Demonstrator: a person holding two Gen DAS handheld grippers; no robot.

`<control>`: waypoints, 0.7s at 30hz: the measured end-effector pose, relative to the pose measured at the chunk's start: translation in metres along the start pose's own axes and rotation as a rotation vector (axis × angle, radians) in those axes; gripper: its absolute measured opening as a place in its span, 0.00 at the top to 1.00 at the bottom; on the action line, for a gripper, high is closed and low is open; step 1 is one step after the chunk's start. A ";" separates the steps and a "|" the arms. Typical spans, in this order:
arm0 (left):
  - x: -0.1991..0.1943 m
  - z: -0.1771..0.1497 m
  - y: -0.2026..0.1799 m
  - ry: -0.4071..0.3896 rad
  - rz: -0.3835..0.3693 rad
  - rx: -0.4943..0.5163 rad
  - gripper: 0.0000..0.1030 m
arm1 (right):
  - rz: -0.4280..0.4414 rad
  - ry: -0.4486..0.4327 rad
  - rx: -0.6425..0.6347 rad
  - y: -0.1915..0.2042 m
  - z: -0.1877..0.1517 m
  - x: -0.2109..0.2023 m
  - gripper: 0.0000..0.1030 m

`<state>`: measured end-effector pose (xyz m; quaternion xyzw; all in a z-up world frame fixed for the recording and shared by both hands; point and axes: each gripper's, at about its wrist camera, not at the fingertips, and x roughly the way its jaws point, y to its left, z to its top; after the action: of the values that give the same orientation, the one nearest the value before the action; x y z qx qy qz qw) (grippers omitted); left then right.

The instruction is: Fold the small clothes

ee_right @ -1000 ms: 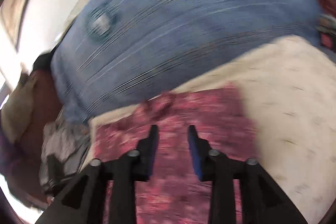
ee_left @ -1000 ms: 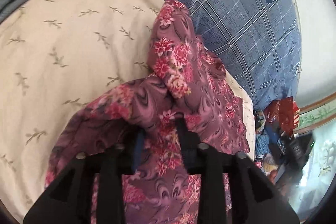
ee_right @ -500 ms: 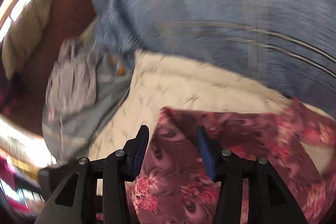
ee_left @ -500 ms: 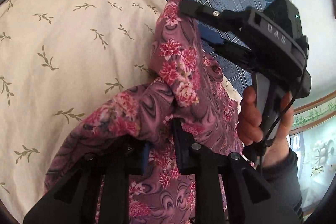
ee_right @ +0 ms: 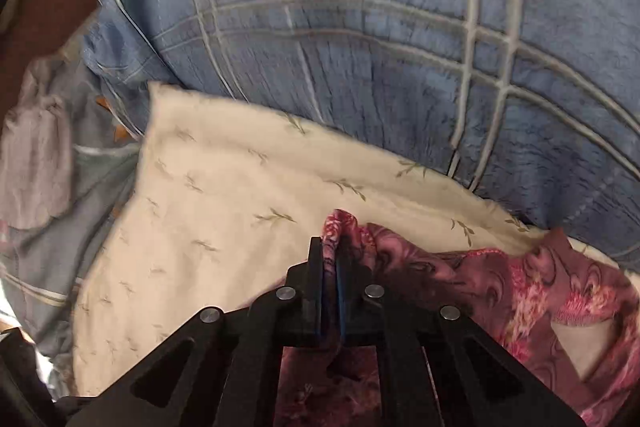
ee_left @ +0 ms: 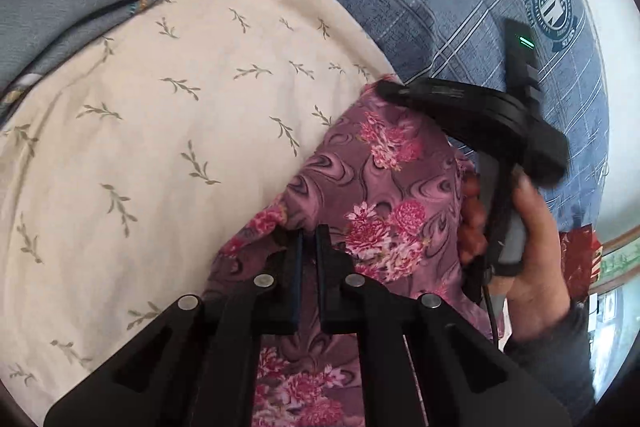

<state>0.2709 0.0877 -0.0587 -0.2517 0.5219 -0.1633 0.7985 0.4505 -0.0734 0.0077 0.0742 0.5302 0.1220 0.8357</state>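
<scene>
Here both tongs pinch the floral garment (ee_left: 380,187) on the cream cloth (ee_left: 160,131).

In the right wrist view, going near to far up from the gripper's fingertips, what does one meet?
right gripper pinching the floral garment → cream leaf-print cloth → blue plaid bedsheet

Soft daylight, nothing harsh; heavy fisheye bending with dark corners, and the right wrist view's a bit smeary.
</scene>
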 end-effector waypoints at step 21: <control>0.019 0.019 -0.027 -0.044 0.137 0.272 0.64 | -0.279 -0.265 0.698 -0.196 -0.247 -0.209 0.64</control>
<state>0.2964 0.0601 -0.0518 -0.1085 0.4933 -0.1722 0.8457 0.1662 -0.3222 0.0343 0.2962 0.4324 -0.1907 0.8300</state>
